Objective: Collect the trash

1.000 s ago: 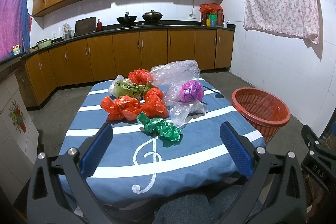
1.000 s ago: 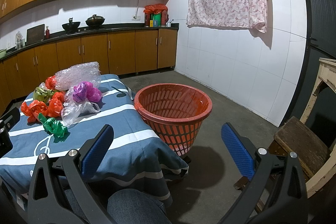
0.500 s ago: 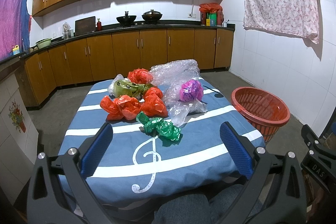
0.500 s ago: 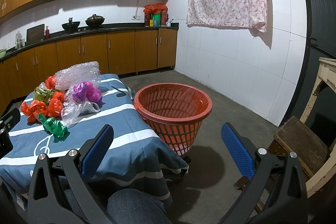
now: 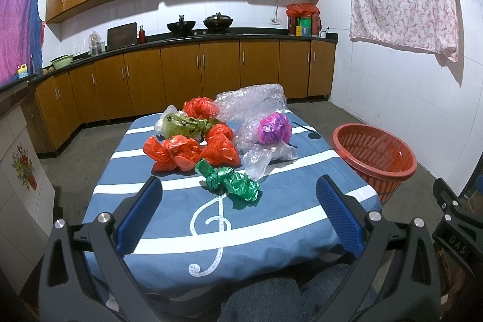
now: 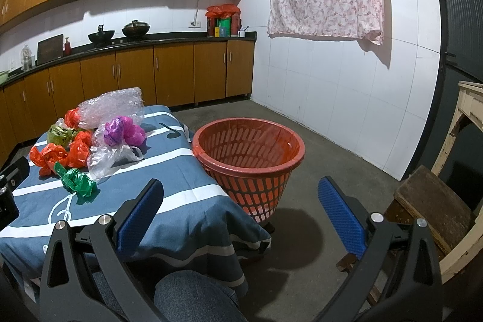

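So far, nothing of the task is done, as it seems: the red basket (image 6: 247,159) on the floor just beside the right edge of the table (image 5: 271,234) looks empty, and all the trash is seen on the striped blue cloth. The left gripper (image 5: 241,213) is held wide open over the near edge of the table, and nothing is held between its blue pads (image 5: 140,213). The right gripper (image 6: 241,216) is also spread wide and empty, and it is pointed past the near right corner of the table toward the floor and the basket.

Closest to the near edge, the crumpled green bag (image 5: 231,181) is found, apart from the rest. Behind it, around the middle, the orange bags (image 5: 187,151) are piled together, touching each other. Toward the right edge a clear plastic bag (image 5: 265,159) lies, with a purple and pink bag (image 5: 273,129) resting against it. At the far edge the bubble wrap (image 5: 250,103), one more orange bag (image 5: 200,107) and an olive green bag (image 5: 181,125) are placed.

Everything is therefore left to be collected. Nothing is seen in the way of the green bag. A worn wooden stool (image 6: 431,204) stands on the floor to the right of the basket, well apart from it, and the way from table to basket is judged free.
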`<state>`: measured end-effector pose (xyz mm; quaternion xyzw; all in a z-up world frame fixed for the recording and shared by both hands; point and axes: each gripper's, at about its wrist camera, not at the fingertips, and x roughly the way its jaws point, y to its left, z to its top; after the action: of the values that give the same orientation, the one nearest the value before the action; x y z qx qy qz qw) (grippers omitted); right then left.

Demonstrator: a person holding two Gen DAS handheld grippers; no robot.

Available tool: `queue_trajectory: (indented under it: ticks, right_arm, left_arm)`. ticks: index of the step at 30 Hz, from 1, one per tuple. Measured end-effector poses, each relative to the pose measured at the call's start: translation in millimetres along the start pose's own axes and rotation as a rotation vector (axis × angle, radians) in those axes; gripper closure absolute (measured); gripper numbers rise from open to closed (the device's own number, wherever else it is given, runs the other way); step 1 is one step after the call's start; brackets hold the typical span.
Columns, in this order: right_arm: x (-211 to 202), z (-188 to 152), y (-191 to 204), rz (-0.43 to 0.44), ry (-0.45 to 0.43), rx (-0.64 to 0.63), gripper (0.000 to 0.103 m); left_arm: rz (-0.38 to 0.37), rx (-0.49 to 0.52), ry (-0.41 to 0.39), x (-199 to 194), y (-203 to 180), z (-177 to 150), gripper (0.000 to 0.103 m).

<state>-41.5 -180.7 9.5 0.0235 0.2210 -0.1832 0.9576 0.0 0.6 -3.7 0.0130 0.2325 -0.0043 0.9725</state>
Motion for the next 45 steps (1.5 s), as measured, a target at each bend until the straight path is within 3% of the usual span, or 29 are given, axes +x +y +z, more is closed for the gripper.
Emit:
queue_trajectory:
  ticks: [18, 26, 32, 38, 40, 45]
  right_arm:
    - [9.8, -3.5, 3.3, 0.014, 0.017, -0.014, 0.002]
    - [36.9, 9.1, 22.2, 0.112, 0.05, 0.017, 0.002]
    - [65.8, 19.6, 58.7, 0.181, 0.074, -0.028, 0.003]
    - [101.0, 43.8, 103.5, 0.266, 0.09, -0.062, 0.018]
    - [117.9, 54.1, 123.1, 0.306, 0.113, -0.071, 0.028]
    - [162.5, 70.6, 166.4, 0.365, 0.18, -0.08, 0.039]
  left_arm:
    - [0.022, -0.015, 0.014, 3.0, 4.7, -4.9, 0.004]
    - [0.094, -0.094, 0.078, 28.0, 43.5, -10.5, 0.004]
    - [0.167, -0.148, 0.118, 51.8, 79.9, -15.6, 0.004]
    - [0.213, -0.152, 0.126, 76.9, 101.5, -16.8, 0.004]
    - [0.217, -0.153, 0.129, 83.2, 105.1, -16.8, 0.004]
    - [0.213, -0.16, 0.138, 99.9, 111.1, -14.4, 0.004]
